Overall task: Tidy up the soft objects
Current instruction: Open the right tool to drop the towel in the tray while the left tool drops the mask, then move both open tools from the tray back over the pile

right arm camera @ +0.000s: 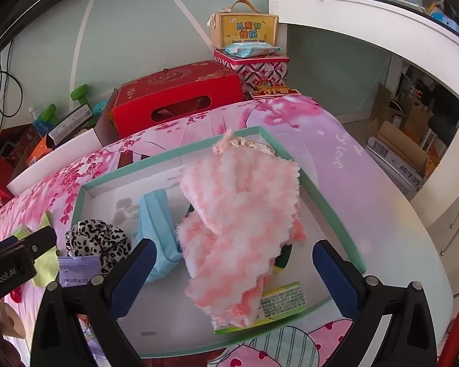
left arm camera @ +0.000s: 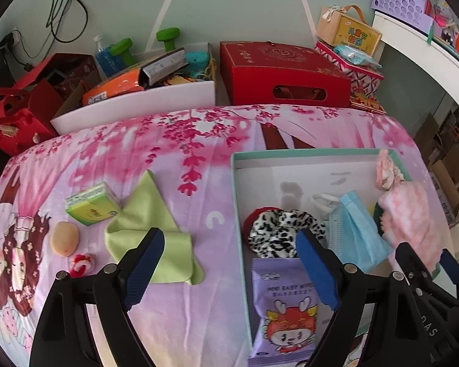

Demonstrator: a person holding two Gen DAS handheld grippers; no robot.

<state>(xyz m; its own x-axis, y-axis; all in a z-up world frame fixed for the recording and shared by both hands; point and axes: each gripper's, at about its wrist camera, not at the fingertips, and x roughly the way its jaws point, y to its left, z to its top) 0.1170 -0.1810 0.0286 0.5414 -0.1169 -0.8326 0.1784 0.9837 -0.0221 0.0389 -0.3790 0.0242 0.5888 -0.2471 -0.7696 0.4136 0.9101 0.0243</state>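
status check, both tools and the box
Left tool open, right tool open, both empty. Pink fluffy cloth in teal box. Green cloth outside.

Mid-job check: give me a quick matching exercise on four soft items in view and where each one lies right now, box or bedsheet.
Items:
1. green cloth
2. leopard-print scrunchie
3. fluffy pink cloth
4. blue face mask

Places:
A. in the box, along its right side
B. on the bedsheet, left of the box
C. in the box, between scrunchie and pink cloth
D. in the box, near its left wall

Pairs: 1-B, 2-D, 3-A, 4-C
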